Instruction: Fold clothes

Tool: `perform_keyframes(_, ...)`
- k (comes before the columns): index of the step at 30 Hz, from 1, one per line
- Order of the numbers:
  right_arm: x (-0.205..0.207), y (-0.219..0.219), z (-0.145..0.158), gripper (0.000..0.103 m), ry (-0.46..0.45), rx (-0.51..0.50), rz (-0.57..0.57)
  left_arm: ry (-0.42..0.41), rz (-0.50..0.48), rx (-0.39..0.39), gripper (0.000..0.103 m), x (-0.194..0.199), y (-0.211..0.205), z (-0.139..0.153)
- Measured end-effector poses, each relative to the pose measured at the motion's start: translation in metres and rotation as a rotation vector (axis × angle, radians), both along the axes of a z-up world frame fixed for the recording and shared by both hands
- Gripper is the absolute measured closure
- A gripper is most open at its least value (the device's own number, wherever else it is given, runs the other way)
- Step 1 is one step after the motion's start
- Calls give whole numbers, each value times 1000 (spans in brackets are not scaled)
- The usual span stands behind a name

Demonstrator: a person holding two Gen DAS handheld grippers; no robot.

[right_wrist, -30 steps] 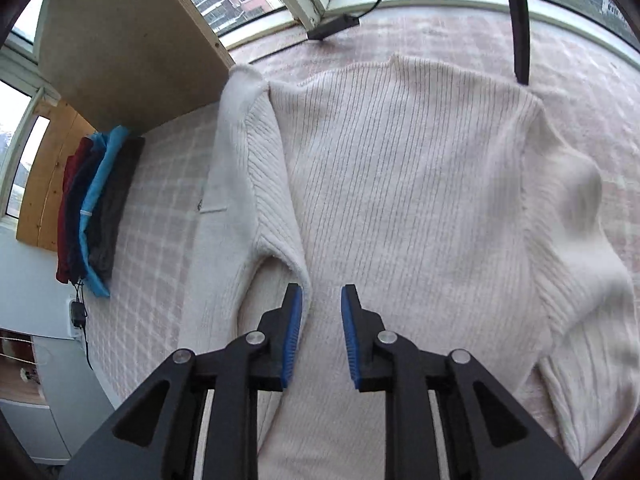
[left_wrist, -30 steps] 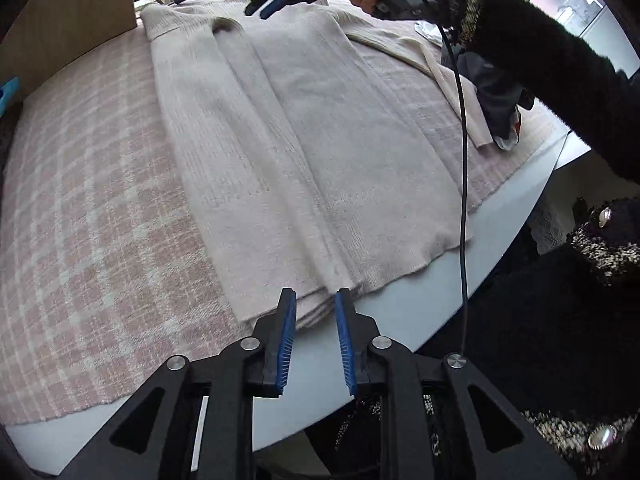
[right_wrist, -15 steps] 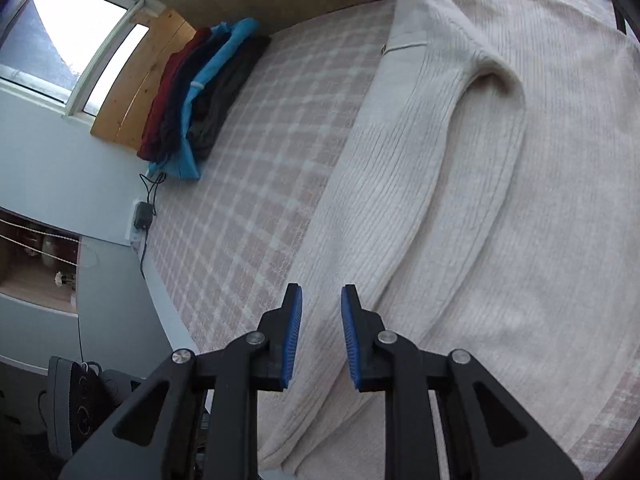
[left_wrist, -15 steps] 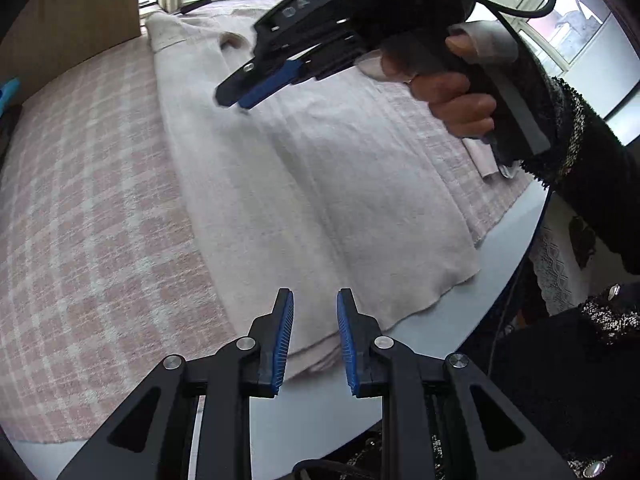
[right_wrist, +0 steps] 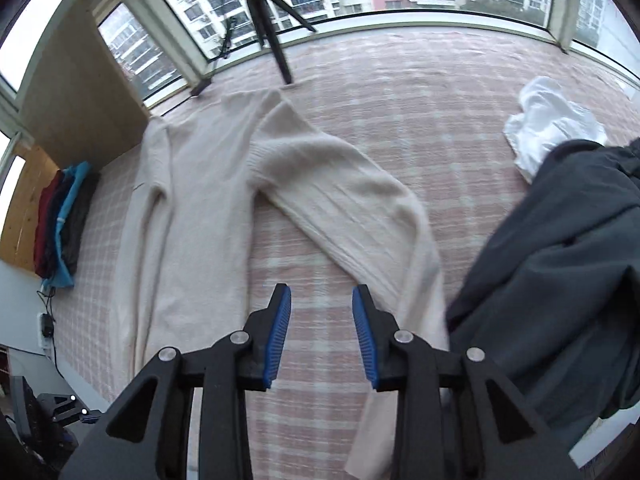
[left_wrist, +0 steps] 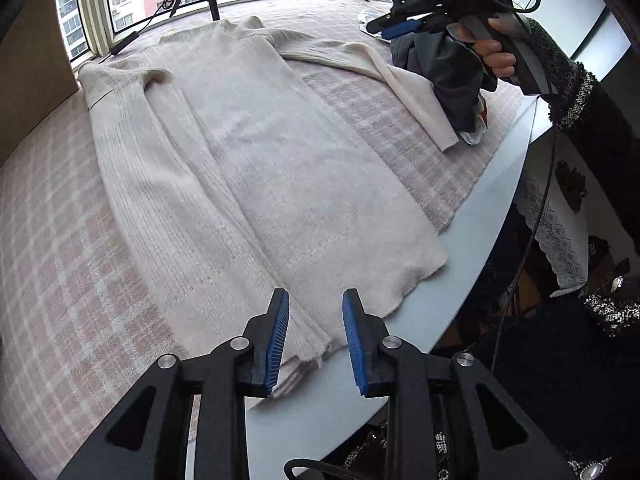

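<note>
While both jaws have just been opening, empty, "DAS" shows on the right gripper (left_wrist: 394, 28).
Cream sweater (left_wrist: 280, 168) lies on a pink-checked surface (left_wrist: 60, 248); windows, seemingly apartment blocks outside.

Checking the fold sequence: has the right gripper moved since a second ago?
Yes. The right gripper swung from above the sweater collar rightward, to over the dark clothes pile.

The cream sweater (left_wrist: 256, 168) has its near hem corner hidden behind the left gripper (left_wrist: 314, 336) in the left wrist view. In the right wrist view, the out-flung sleeve (right_wrist: 348, 208) runs behind the right gripper (right_wrist: 320, 336), cuff cut by the bottom edge. Right of those tongs, a dark grey garment (right_wrist: 560, 300) is blurred and cropped, covering part of a white cloth (right_wrist: 548, 120).
</note>
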State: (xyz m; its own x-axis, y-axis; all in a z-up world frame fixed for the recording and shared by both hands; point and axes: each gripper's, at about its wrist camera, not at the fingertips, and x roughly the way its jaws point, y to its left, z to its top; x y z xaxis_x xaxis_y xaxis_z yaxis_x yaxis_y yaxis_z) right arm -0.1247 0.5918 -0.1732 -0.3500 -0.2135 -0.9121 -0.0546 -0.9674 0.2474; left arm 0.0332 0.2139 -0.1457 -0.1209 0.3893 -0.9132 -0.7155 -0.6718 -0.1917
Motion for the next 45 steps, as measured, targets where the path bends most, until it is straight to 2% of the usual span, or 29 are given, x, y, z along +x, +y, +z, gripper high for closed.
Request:
perform_keyframes(2,12,27,-6,71,-40,20,-29,-2,-29,-7,77,-3,14,-2)
perform_keyframes(4,24,46,-4,71,-34,-1,-41,-11,-65,14,77,-10,41,-7)
perform_keyframes(6,27,58,-1,71,-26,-79,-48,-22,-108,54,76,-18,76,-8)
perform_keyframes(9,26,69,14,71,3,-115,-58,-20,-173,99,67,-29,139,-11)
perform_keyframes(11,22,74,25,71,23,-125,-45,-13,-204,110,67,-38,183,-17)
perform_keyframes(13,19,78,36,71,51,-115,-26,-38,-187,115,67,-52,221,-28)
perform_keyframes(16,15,82,50,71,82,-99,0,-113,-138,92,67,-69,257,-50)
perform_keyframes(19,14,85,59,71,101,-96,27,-110,-133,55,68,-70,275,-63)
perform_keyframes(21,11,88,62,71,112,-93,40,-83,-139,69,70,-67,281,-62)
perform_keyframes(22,9,89,62,69,115,-95,45,-71,-137,63,75,-65,285,-64)
perform_keyframes(23,4,91,61,67,116,-98,45,-52,-138,70,100,-63,287,-64)
perform_keyframes(25,-6,95,59,66,118,-104,44,-91,-141,94,100,-62,289,-64)
perform_keyframes(28,-37,92,49,66,95,-134,74,-113,-128,171,100,-57,277,-38)
perform_keyframes(32,-98,63,23,66,55,-62,143,-72,-138,283,100,-39,236,20)
perform_keyframes(35,-145,30,-6,66,13,-50,209,-23,-142,279,100,-27,219,43)
perform_keyframes(37,-171,9,-26,66,-31,-47,228,0,-126,265,100,-26,215,45)
perform_keyframes(41,-206,-16,-44,66,-39,-74,216,-16,-96,248,100,-33,212,36)
perform_keyframes(45,-226,-32,-69,66,-141,-7,244,-11,-92,265,100,-32,200,36)
